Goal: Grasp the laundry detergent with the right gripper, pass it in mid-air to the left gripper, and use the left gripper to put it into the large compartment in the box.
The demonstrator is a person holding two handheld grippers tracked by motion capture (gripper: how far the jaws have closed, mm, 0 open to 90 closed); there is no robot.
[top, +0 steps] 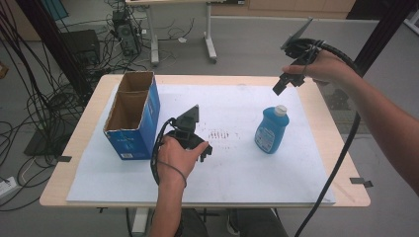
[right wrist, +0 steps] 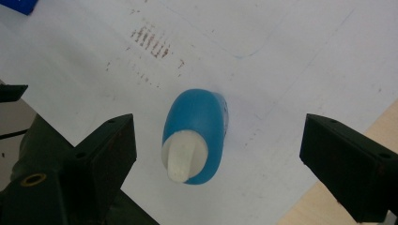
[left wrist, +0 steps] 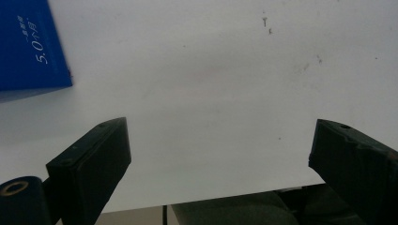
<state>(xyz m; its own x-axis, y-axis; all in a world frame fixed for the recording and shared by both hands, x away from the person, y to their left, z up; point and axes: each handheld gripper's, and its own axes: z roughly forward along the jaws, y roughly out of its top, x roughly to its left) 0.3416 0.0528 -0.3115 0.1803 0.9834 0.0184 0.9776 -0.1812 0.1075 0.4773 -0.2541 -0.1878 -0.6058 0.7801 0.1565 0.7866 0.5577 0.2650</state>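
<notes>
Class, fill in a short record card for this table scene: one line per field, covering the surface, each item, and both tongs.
surface: white sheet on a wooden table
bottle: blue bottle, white cap, upright, right of centre
box: open blue box, left side
left tongs: left tongs open, low over the sheet, beside the box
right tongs: right tongs open, raised above the bottle, apart from it

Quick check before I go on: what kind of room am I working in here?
Probably a lab or workshop. A plain work table with a white sheet stands on a bare grey floor, loose cables trail around it, and a computer tower sits on the floor beyond.
</notes>
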